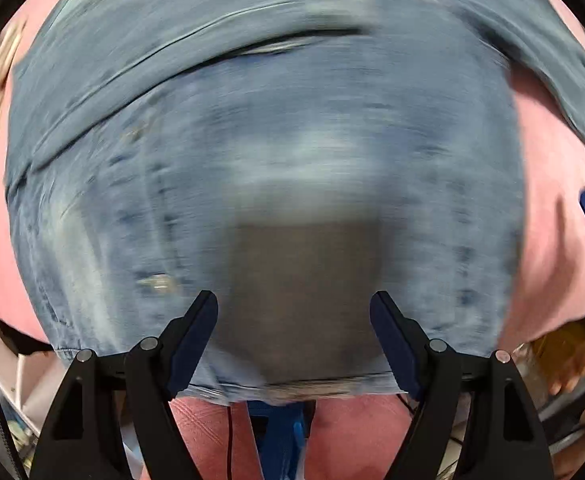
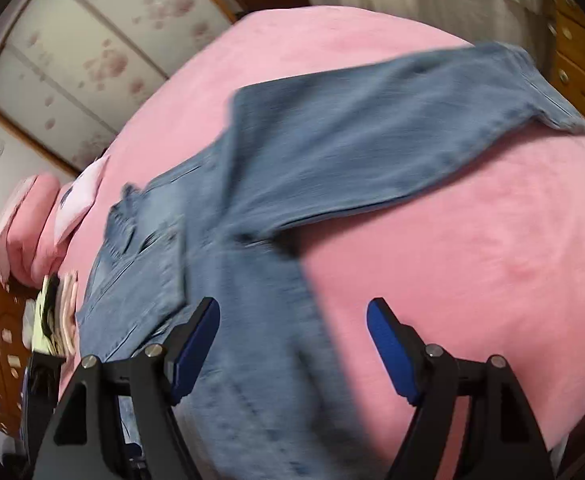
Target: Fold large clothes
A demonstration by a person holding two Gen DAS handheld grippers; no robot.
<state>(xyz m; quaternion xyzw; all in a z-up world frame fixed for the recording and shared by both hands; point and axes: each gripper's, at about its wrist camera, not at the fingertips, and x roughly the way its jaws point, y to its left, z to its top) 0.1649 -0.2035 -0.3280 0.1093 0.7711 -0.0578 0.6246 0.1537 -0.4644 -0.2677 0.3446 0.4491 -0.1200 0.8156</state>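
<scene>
now | jeans [image 2: 332, 152] flat on pink bed [image 2: 472, 260] | left claw [image 1: 294, 338] released | right claw [image 2: 292, 344] released

My left camera looks steeply down, close over the jeans [image 1: 276, 152], which fill most of its blurred view. My right camera sits higher and farther back, looking across the pink bed [image 2: 472, 248]. Both views share the jeans and the bed.
</scene>
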